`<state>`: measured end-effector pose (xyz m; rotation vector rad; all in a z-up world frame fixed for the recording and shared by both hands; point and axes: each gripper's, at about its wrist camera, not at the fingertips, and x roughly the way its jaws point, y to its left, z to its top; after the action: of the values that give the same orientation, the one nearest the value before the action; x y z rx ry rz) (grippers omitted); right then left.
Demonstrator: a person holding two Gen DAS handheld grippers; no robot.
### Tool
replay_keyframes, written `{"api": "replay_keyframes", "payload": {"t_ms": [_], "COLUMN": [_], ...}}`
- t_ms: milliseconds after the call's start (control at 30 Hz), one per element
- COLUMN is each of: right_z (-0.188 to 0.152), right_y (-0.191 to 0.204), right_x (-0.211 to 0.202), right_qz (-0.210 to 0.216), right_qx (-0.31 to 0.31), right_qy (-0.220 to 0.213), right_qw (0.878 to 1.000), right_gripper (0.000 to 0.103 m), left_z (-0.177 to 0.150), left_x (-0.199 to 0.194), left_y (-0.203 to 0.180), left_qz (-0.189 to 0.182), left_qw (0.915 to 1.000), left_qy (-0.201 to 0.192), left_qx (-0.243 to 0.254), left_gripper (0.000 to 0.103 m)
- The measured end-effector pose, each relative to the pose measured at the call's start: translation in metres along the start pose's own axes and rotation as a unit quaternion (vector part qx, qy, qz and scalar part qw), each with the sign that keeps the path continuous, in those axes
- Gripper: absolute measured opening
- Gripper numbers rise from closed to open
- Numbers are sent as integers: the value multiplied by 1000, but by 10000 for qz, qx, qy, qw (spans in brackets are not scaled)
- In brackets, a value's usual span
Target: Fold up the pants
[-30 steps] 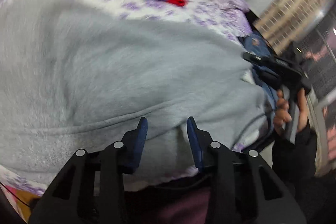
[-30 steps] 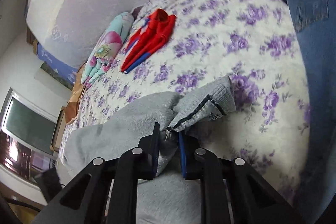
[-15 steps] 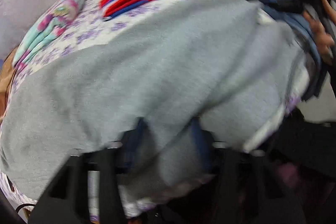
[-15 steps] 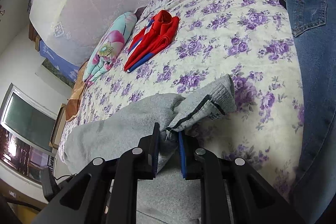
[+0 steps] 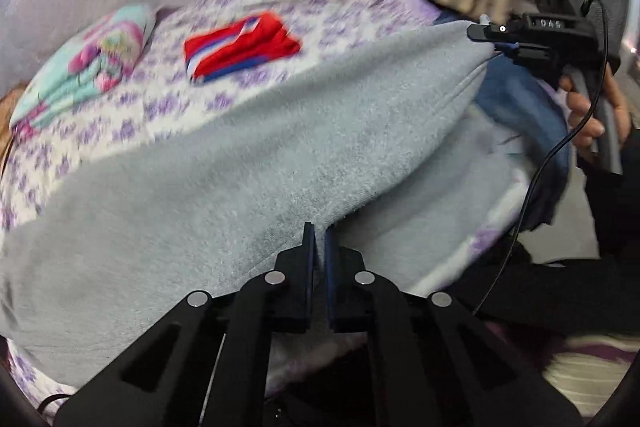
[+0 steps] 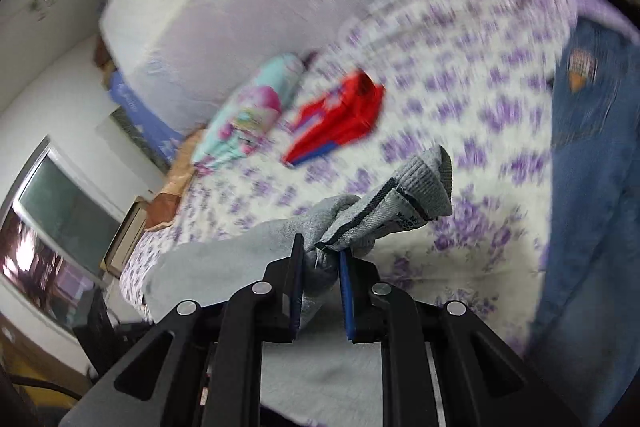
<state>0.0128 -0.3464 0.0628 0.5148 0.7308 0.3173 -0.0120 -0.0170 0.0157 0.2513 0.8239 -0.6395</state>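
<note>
Fleecy grey pants lie across the purple-flowered bedspread, nearer than the folded red garment. Left gripper is clenched on the near edge; right gripper clamps a bunched ribbed cuff. To fold well, likely lift both 2 holds evenly, keeping the edge taut. The fabric looks thick, soft and slightly sagging between holds.

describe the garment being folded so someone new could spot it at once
On the bed with the purple-flowered sheet, look at the near edge, in front of the folded red garment and left of the blue jeans. The grey fleece pants lie there, pinched by the left claw and the right claw. Plain fuzzy grey, ribbed cuff with a dark stripe.
</note>
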Motion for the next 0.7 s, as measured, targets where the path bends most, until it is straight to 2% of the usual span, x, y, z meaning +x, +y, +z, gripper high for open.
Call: {"api": "replay_keyframes", "payload": {"t_ms": [100, 167, 233, 300, 367, 400, 433, 500, 567, 600, 667, 700], "right_z": [-31, -64, -99, -117, -120, -118, -117, -112, -106, -104, -96, -93], "right_y": [7, -7, -36, -58, -66, -63, -60, -50, -46, -45, -43, -46], "right_x": [-30, -23, -7, 0, -2, -5, -8, -21, -39, -46, -65, -67], "right_qz": [-122, -397, -589, -403, -201, -217, -229, -427, -507, -546, -810, -873], "right_qx": [-226, -125, 182, 570, 684, 635, 582, 384, 325, 327, 336, 366], "right_qy": [-5, 333, 732, 717, 485, 457, 419, 279, 77, -15, -332, -392], "right_qw": [9997, 9986, 9954, 9950, 9963, 9967, 9972, 9980, 9982, 9980, 9956, 9947], "right_gripper": [16, 16, 16, 17, 19, 26, 45, 67, 67, 67, 68, 75], "left_z": [-13, -24, -38, -48, -50, -49, -47, -43, -41, -38, -36, -34], "left_x": [-17, -11, 13, 37, 46, 43, 37, 22, 3, -8, -22, -26], "left_y": [-10, -12, -11, -11, -12, -13, -13, -13, -6, -1, 12, 24], "left_qz": [-229, -405, -572, -632, -626, -632, -677, -763, -783, -687, -438, -271], "left_qw": [9995, 9984, 9956, 9922, 9912, 9916, 9922, 9932, 9947, 9963, 9985, 9989], "left_qy": [91, 339, 741, 1075, 1166, 1124, 1046, 879, 669, 514, 299, 215], "left_qx": [201, 190, 96, 14, 9, 24, 39, 63, 39, 0, -142, -304], "left_gripper": [4, 5, 6, 6, 6, 6, 7, 13, 20, 24, 40, 41]}}
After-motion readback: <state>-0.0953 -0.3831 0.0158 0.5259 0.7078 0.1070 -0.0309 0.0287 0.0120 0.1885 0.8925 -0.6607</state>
